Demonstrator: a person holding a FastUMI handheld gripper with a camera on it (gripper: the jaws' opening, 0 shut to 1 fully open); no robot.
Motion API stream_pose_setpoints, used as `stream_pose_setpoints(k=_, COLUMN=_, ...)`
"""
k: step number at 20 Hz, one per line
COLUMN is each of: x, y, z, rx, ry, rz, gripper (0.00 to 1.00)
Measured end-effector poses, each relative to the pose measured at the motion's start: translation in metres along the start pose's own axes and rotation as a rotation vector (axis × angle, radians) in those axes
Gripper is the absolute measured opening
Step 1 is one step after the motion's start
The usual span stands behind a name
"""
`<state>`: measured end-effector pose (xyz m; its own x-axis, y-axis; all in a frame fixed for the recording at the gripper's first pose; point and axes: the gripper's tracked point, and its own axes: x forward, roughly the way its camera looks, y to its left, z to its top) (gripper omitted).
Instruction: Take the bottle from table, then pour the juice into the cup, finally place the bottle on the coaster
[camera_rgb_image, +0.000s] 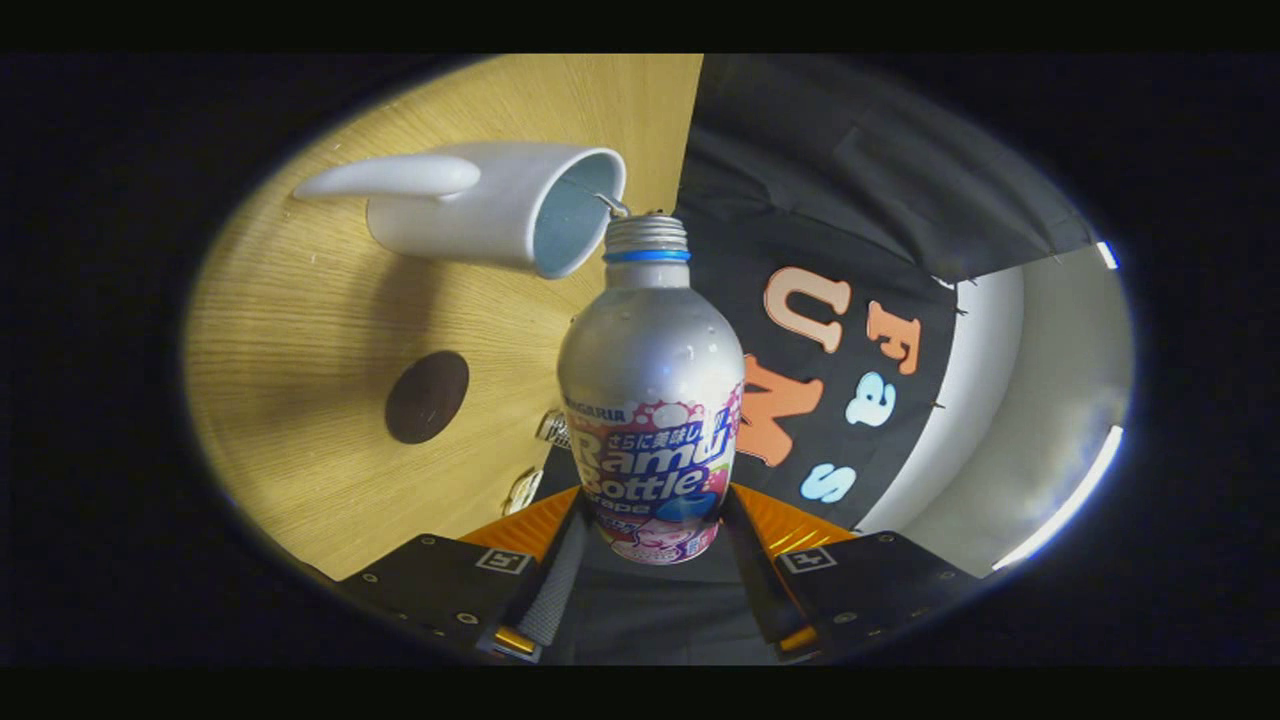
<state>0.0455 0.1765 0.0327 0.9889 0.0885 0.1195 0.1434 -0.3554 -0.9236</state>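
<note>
A silver bottle (650, 380) with a colourful label and a blue neck ring sits between my fingers, and my gripper (650, 540) is shut on its lower part. The whole view is rolled sideways, so the bottle is tipped over. Its open threaded mouth (647, 228) is at the rim of a white cup (500, 205) with a long handle, which stands on the wooden table (300, 330). A thin trickle shows at the mouth by the cup's rim. A dark round coaster (427, 397) lies on the table, apart from the cup and nearer to my fingers.
The table's edge runs right behind the bottle, with the black booth wall (850, 200) beyond it. Two small shiny objects (550, 428) lie on the table close to the bottle's label.
</note>
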Motion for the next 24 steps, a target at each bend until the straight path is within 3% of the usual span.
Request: stream_pose_setpoints(k=24, x=0.0029, y=-0.004, z=0.0015, rx=-0.09, ry=-0.016, rz=0.016, gripper=0.74)
